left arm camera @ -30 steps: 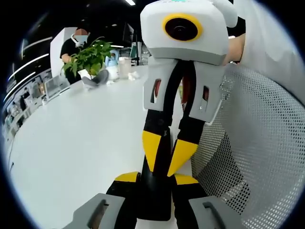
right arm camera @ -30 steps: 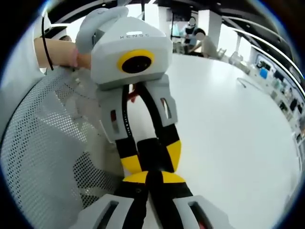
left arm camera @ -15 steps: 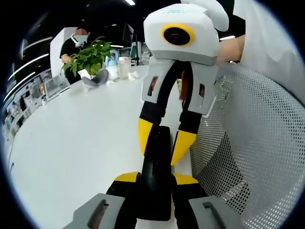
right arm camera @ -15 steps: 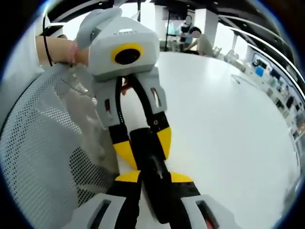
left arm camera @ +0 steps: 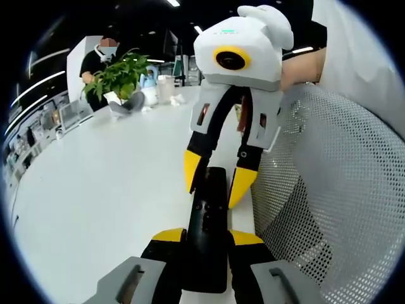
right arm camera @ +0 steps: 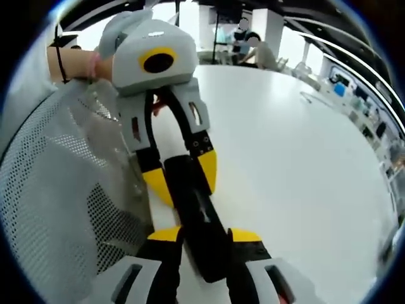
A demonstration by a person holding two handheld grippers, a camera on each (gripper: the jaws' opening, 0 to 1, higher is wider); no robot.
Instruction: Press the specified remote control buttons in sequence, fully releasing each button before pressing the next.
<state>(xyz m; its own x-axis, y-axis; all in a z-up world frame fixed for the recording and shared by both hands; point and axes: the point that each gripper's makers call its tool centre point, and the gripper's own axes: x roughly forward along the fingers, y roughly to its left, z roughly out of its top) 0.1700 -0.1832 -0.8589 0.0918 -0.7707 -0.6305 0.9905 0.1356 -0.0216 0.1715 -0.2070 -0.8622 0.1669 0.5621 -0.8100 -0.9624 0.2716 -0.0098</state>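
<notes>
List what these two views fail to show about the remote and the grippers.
- Left gripper view: remote control button labels too small and dark to read; its near end is hidden between the left gripper fingers.
- Right gripper view: the remote's far end sits behind the left gripper's yellow fingertips.

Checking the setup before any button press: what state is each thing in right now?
remote: level, one end between each gripper's jaws.
left gripper: shut on the remote.
right gripper: jaws flank the remote's end, grip unclear.
potted plant: upright on the table.
</notes>
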